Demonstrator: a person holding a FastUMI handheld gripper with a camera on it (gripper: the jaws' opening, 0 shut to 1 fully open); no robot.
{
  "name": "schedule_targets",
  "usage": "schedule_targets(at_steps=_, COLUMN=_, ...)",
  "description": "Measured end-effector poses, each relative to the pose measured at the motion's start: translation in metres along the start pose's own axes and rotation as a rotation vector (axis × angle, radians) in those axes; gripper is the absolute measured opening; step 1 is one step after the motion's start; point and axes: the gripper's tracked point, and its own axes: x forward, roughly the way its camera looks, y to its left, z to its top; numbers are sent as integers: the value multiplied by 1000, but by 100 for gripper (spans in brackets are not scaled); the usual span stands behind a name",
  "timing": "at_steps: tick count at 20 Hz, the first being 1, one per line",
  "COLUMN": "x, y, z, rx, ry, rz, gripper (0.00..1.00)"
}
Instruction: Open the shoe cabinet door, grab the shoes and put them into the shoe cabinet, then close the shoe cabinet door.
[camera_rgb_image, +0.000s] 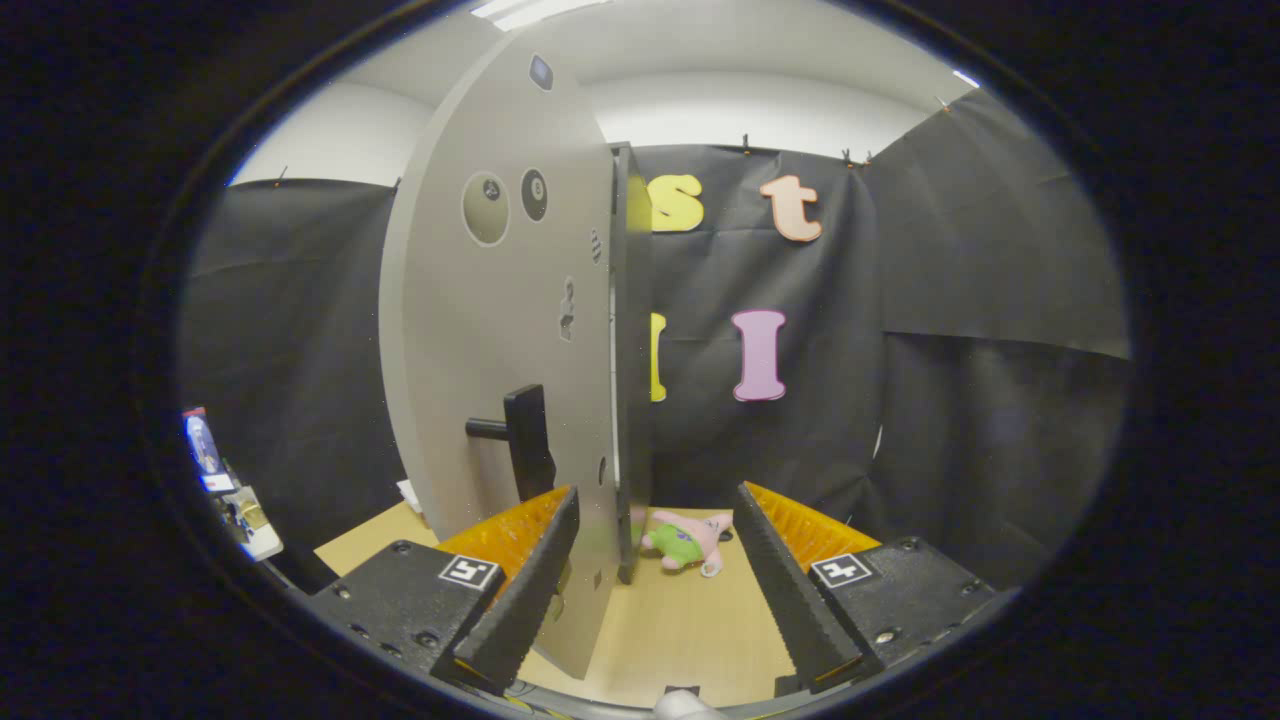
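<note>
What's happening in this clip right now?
A hand-held gripper faces a grey cabinet door that stands edge-on just ahead, its fingers open and holding nothing. The door's lower edge sits between the fingers, close to the left finger; whether they touch cannot be told. A black handle sticks out of the door's face. Beyond the fingers, a small pink and green plush toy lies on the wooden floor.

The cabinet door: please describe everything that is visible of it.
The cabinet door is a flat grey panel, smooth like painted board, standing upright and swung open, edge-on to the camera. A dark handle sticks out of its face low down; small round marks sit higher up. Its lower edge reaches between the open tongs, close beside the left finger; whether they touch is unclear.
</note>
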Motion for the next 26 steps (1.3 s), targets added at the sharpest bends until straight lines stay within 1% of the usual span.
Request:
schedule_targets(at_steps=2, x=0, y=4, z=0, rx=5, ry=11, rz=17, gripper=94)
schedule_targets(at_steps=4, x=-1, y=14, z=0, rx=3, ry=14, rz=36, gripper=94)
schedule_targets(at_steps=7, x=1, y=42, z=0, rx=9, ry=18, rz=60, gripper=94)
schedule_targets(at_steps=11, x=14, y=96, z=0, rx=6, ry=23, rz=87, gripper=94)
schedule_targets(at_steps=13, x=25, y=121, z=-1, rx=16, ry=21, rz=81, gripper=94)
schedule_targets(at_steps=18, x=57, y=185, z=-4, rx=31, ry=36, rz=103, gripper=94)
schedule_targets(at_steps=20, x=66, y=210, z=-7, rx=50, ry=33, rz=129, gripper=97)
schedule_targets(at_steps=22, x=68, y=220, z=-8, rx=58, ry=33, rz=106, gripper=99)
schedule_targets(at_steps=26, x=71, y=226, z=9, rx=83, ry=-1, rz=49, gripper=99)
